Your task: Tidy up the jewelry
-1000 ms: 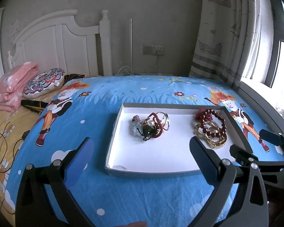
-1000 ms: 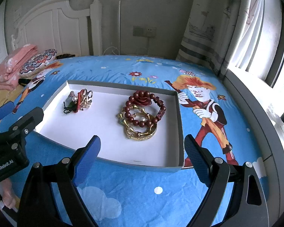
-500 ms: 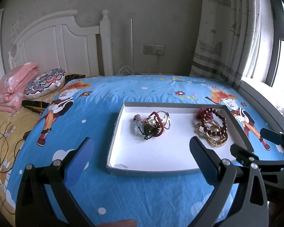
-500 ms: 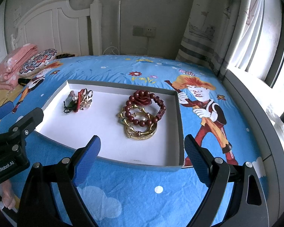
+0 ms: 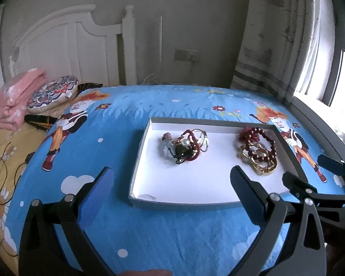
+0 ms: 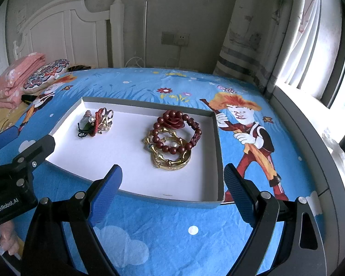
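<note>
So the jewelry is all sitting in the shallow white tray (image 6: 215, 142) on the blue cartoon bedsheet (image 6: 172, 230), split into two clumps that are well apart. On the tray's left side there's a tangled little heap (image 5: 186, 146) — red cord, a pearl, something dark green, a silvery ring, all knotted into each other. On the right side is a pile of bracelets (image 6: 172, 142): dark red beads with a rose lying on top of gold bangles, touching and overlapping.

Both my claws are spread wide and holding nothing. My left claw (image 5: 171, 184) hovers short of the tray's near edge, with the tangled heap straight ahead and slightly up the tray from it. My right claw (image 6: 172, 181) lines up with the bracelet pile, which sits just past its tips — so the right one is the nearer claw for the bracelets and the left for the tangle.

Honestly can't tell if two clumps is the sorted result or the mess waiting to be sorted; it'd look the same either way. The stacked bracelets lie flat, rings facing up, so a grab would have to pinch a rim.
</note>
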